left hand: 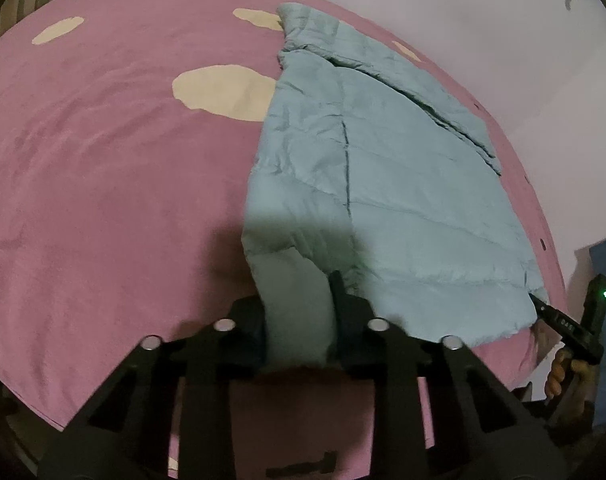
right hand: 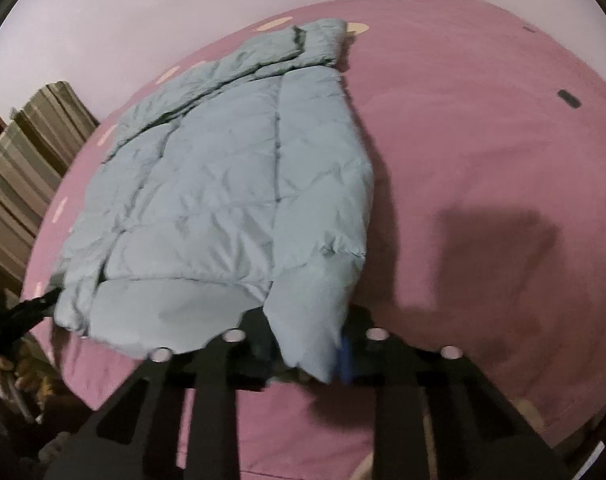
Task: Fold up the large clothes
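A light blue quilted jacket (left hand: 383,184) lies on the pink bed cover (left hand: 103,184), collar at the far end, sleeves folded in. My left gripper (left hand: 299,312) is shut on the jacket's near hem at its left corner. My right gripper (right hand: 307,344) is shut on the hem at the other near corner of the jacket (right hand: 223,184), which it lifts slightly. The right gripper also shows at the right edge of the left wrist view (left hand: 543,308), and the left gripper at the left edge of the right wrist view (right hand: 43,300).
The pink cover (right hand: 483,140) has cream patches (left hand: 223,92) and spreads wide on both sides of the jacket. A pale wall (left hand: 463,8) stands behind the bed. Striped curtains (right hand: 27,152) hang at the left in the right wrist view.
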Demonstrator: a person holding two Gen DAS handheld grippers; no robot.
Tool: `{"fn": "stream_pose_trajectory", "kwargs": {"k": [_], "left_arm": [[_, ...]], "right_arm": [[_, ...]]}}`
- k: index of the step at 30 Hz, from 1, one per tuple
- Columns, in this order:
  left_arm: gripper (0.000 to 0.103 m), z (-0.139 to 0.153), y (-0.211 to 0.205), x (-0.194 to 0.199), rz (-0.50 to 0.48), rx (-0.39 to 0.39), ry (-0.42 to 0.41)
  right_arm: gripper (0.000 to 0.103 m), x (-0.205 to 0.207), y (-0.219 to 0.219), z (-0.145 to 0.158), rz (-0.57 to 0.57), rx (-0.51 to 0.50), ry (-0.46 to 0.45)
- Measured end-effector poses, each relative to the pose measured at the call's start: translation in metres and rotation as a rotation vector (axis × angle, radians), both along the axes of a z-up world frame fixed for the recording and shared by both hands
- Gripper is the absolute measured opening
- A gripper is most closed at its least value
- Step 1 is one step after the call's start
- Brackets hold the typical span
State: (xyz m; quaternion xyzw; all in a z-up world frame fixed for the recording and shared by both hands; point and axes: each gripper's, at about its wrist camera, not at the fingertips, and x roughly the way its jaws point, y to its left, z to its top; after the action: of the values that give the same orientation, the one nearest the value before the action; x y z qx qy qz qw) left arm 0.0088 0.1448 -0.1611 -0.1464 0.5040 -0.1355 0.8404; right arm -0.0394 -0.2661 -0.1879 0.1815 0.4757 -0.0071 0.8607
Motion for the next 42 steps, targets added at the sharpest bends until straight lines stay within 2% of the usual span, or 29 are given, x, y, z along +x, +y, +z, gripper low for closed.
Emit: {"fn": "stream_pose_trajectory", "kwargs": {"k": [2, 5, 10, 15, 20, 25, 29, 33, 36, 37, 38, 39, 40, 42], "left_arm": [[0.014, 0.006, -0.001, -0.002, 0.005, 0.000, -0.019], [0.009, 0.024, 0.000, 0.001, 0.031, -0.020, -0.067], [0.007, 0.061, 0.002, 0.024, 0.055, -0.022, -0.159], [0.007, 0.075, -0.004, 0.075, 0.055, -0.011, -0.186], [0.007, 0.060, -0.013, 0.138, 0.053, 0.002, -0.151], [0.007, 0.022, -0.021, 0.192, 0.061, 0.042, -0.065], [0.008, 0.001, -0.025, 0.209, 0.041, 0.066, -0.033], [0.010, 0.005, -0.024, 0.208, 0.029, 0.068, -0.062], [0.021, 0.019, -0.016, 0.204, 0.033, 0.036, -0.086], [0.033, 0.024, -0.013, 0.203, 0.041, 0.024, -0.094], [0.052, 0.030, -0.008, 0.200, 0.060, 0.020, -0.111], [0.058, 0.038, -0.003, 0.197, 0.088, 0.027, -0.141], [0.062, 0.046, 0.003, 0.193, 0.112, 0.035, -0.173], [0.063, 0.058, 0.014, 0.186, 0.134, 0.033, -0.207]], "right_arm": [[0.014, -0.001, 0.001, 0.002, 0.007, 0.005, -0.005], [0.011, -0.003, -0.002, 0.017, 0.004, 0.057, -0.051], [0.011, 0.013, -0.017, 0.042, -0.004, 0.099, -0.126], [0.011, 0.051, -0.035, 0.049, -0.027, 0.125, -0.147], [0.011, 0.105, -0.049, 0.039, -0.044, 0.169, -0.124], [0.011, 0.162, -0.054, 0.019, -0.064, 0.167, -0.062], [0.011, 0.189, -0.054, 0.000, -0.073, 0.182, -0.007], [0.013, 0.190, -0.055, 0.004, -0.080, 0.179, -0.011], [0.019, 0.184, -0.060, 0.013, -0.091, 0.182, -0.034], [0.021, 0.182, -0.062, 0.018, -0.098, 0.186, -0.048], [0.027, 0.178, -0.067, 0.023, -0.106, 0.191, -0.065], [0.032, 0.173, -0.071, 0.030, -0.115, 0.198, -0.089], [0.036, 0.168, -0.074, 0.036, -0.124, 0.200, -0.107], [0.051, 0.158, -0.081, 0.047, -0.160, 0.170, -0.138]]}}
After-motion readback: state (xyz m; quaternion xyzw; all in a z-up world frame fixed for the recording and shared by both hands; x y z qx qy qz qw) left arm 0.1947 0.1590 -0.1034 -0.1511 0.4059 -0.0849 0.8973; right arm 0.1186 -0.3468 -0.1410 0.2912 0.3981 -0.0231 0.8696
